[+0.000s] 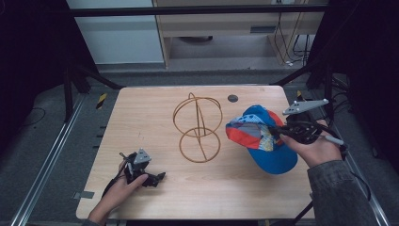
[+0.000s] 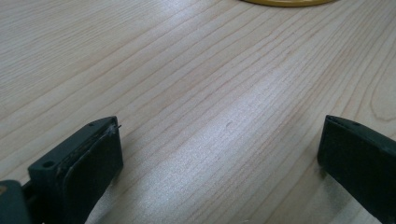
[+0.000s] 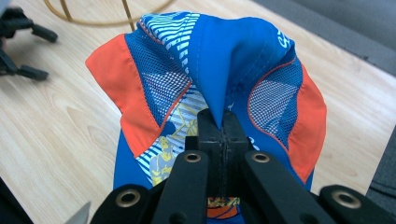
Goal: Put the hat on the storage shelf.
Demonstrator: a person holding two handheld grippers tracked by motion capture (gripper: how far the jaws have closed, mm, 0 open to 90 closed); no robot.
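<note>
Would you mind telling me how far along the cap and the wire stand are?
Done: the right gripper has pinched the cap's blue fabric and holds it beside the wire stand. In hand: the cap, bunched in the shut jaws. Left, probably: setting it on the stand, which is bare. The left gripper rests open on the table, idle.

The gold wire stand of two rings joined by a loop (image 1: 197, 128) stands near the middle of the light wooden table (image 1: 141, 117), with a small dark round disc (image 1: 232, 98) behind it and to its right. To the stand's right, just beside it, the blue, orange and patterned mesh cap (image 1: 263, 136) hangs over the table's right part, pinched in the right gripper (image 3: 224, 123). In front of the stand and to its left, well apart from it, the left gripper (image 1: 157, 178) rests on the table.
</note>
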